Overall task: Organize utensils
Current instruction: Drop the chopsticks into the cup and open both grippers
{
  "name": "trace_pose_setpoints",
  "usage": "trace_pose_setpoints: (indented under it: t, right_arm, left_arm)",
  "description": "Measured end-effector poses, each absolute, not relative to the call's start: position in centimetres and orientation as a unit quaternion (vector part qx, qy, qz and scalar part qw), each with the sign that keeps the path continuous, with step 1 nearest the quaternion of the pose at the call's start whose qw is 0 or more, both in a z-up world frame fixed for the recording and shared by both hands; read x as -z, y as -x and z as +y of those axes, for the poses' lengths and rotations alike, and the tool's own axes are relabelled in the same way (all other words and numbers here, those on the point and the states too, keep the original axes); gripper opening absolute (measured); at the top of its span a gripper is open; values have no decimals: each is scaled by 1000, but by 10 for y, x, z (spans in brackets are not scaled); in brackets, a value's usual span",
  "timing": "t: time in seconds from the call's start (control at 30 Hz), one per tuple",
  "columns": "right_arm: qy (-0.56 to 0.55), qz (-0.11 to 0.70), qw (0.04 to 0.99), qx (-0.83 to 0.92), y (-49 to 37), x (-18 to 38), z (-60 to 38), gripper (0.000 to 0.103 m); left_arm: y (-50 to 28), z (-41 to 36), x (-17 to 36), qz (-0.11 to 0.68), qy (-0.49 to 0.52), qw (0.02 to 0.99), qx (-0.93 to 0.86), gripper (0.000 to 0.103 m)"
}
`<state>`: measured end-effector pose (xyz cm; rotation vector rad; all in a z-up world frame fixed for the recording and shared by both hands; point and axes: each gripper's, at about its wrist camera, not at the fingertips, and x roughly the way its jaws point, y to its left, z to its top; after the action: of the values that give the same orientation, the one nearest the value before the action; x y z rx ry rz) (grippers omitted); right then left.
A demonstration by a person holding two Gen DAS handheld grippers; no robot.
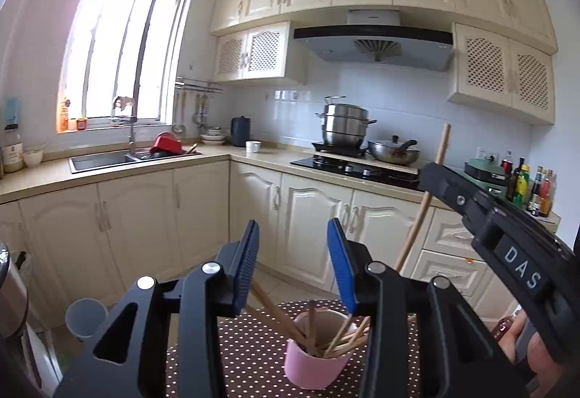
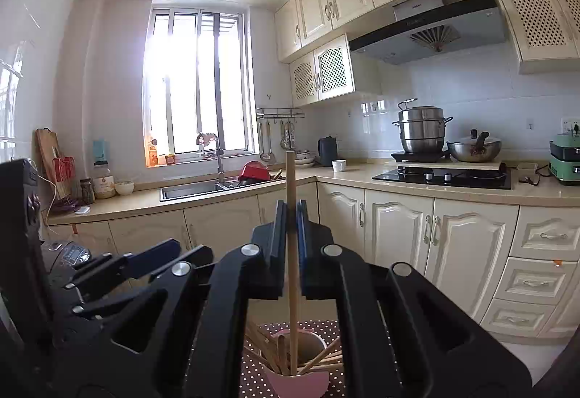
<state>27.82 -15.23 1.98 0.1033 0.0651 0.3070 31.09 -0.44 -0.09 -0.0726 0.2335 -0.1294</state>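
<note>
A pink cup (image 1: 314, 367) holding several wooden chopsticks stands on a brown polka-dot cloth (image 1: 250, 343). My left gripper (image 1: 293, 264) is open and empty, just above and behind the cup. My right gripper (image 2: 291, 213) is shut on a long wooden chopstick (image 2: 291, 253), held upright with its lower end down inside the pink cup (image 2: 295, 385). The right gripper (image 1: 435, 168) also shows in the left wrist view at the right, with the chopstick (image 1: 422, 209) slanting down through it. The left gripper (image 2: 145, 264) shows at the lower left of the right wrist view.
A clear plastic cup (image 1: 85, 316) stands at the left beside the cloth. A rice cooker (image 2: 67, 258) sits at the lower left. Behind are cream kitchen cabinets, a sink (image 2: 195, 189), a hob with pots (image 2: 442, 177) and bottles (image 1: 533, 187) on the counter.
</note>
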Motion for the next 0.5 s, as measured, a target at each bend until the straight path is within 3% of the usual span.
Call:
trace_pose_setpoints:
  t: [0.5]
  right_arm:
    - [-38, 73, 983, -163, -283, -3, -145, 6]
  left_arm:
    - [-321, 15, 10, 146, 41, 987, 46, 39]
